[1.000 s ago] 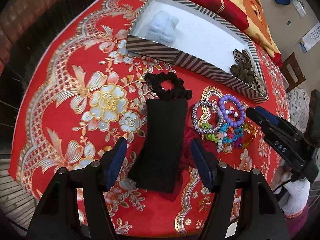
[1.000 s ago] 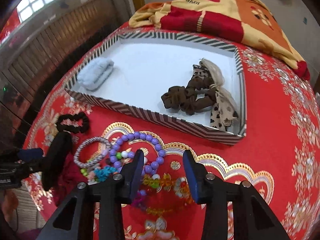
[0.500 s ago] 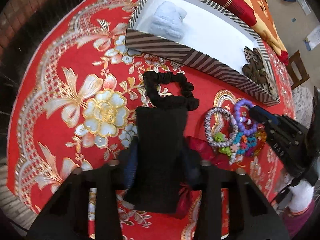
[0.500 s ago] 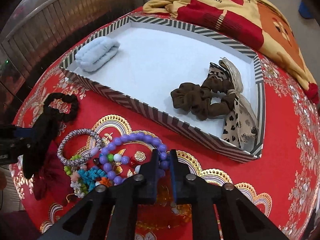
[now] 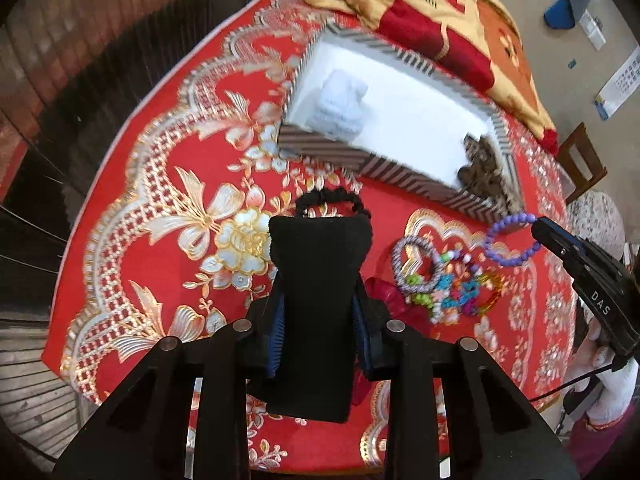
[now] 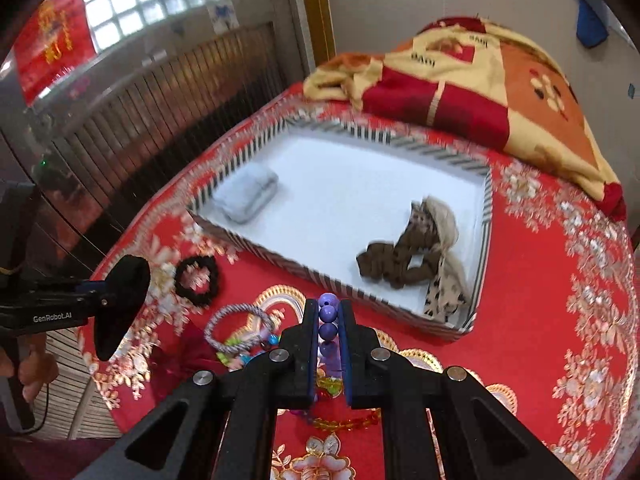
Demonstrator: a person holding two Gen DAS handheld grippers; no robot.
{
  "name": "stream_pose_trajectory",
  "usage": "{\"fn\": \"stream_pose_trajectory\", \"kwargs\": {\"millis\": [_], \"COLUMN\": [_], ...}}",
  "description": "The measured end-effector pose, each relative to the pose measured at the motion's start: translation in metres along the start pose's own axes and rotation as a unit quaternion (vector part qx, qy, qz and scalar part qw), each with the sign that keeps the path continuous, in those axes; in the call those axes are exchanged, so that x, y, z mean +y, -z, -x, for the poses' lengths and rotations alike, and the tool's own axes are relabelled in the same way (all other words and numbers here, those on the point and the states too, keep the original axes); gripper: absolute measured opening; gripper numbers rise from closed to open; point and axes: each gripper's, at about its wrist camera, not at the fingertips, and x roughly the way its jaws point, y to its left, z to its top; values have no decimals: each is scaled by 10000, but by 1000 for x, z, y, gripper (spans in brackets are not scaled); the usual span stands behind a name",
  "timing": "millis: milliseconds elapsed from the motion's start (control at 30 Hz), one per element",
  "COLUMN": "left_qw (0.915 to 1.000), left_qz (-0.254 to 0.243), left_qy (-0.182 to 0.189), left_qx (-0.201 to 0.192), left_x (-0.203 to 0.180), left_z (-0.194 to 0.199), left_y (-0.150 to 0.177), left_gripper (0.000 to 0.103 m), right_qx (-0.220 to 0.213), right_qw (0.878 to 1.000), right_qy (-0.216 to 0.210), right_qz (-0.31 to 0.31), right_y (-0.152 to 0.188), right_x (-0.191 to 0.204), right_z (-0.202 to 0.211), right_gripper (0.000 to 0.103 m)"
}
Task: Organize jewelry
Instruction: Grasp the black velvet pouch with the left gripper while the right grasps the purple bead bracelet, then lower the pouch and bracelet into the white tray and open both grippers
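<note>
My left gripper (image 5: 318,312) is shut on a black fabric pouch (image 5: 318,280) and holds it above the red tablecloth; it also shows in the right wrist view (image 6: 120,300). My right gripper (image 6: 328,320) is shut on a purple bead bracelet (image 6: 328,314), lifted off the cloth; the bracelet hangs from its tip in the left wrist view (image 5: 510,240). A striped box (image 6: 486,200) with a white floor holds a pale blue roll (image 6: 246,194) and brown scrunchies (image 6: 404,256). A grey woven bracelet (image 6: 236,328), several colourful bead pieces (image 5: 452,292) and a black scrunchie (image 6: 196,280) lie on the cloth.
A red and yellow blanket (image 6: 472,88) lies behind the box. The round table's edge (image 5: 120,140) drops off at the left toward a dark grille. A wooden chair (image 5: 580,164) stands at the far right.
Both grippers have lifted: the left raised the black pouch off the cloth, and the right raised the purple bracelet clear of the pile. Both views pulled back and up.
</note>
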Motion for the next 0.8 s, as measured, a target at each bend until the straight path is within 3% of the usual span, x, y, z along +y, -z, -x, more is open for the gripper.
{"fn": "stream_pose_trajectory", "kwargs": {"millis": [400,800], "left_qw": [9977,9946], "left_qz": [-193,-583], "left_qy": [50,-149], "left_qx": [-652,-843], "left_x": [-34,-61], "left_z": [33,17], "left_y": [-27,-74], "left_gripper": [28,28], "right_qx": [-425,-375], "right_qw": [9990,9991], "right_qy": [86,185], "right_qz": [68,-86], "right_y": [-23,-45], "right_x": [-3,-12], "right_z": [31,13], "right_gripper": [9,9]}}
